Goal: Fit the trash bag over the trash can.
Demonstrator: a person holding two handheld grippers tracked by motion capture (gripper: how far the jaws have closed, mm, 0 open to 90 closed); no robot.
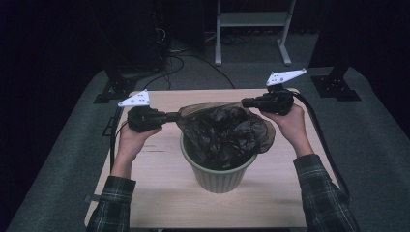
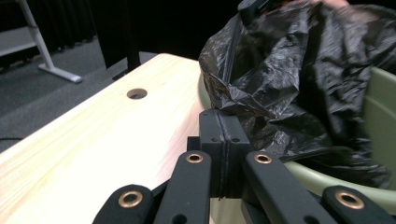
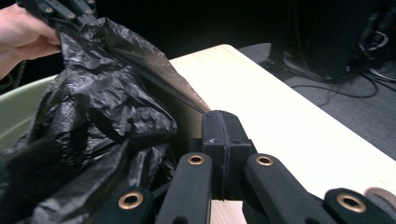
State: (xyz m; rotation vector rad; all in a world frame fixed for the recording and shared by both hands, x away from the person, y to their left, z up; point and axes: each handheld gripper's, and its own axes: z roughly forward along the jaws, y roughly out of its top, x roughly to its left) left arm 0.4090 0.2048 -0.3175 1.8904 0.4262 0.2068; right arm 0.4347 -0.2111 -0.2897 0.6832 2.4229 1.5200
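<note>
Black bin bag (image 1: 223, 130) sitting in a green ribbed bin (image 1: 220, 176) at the middle of the pale wooden worktop (image 1: 159, 193), left tool (image 1: 175, 116) clamped shut on the bag's left rim, right tool (image 1: 244, 102) pinched shut on its right rim, film stretched between them.
</note>
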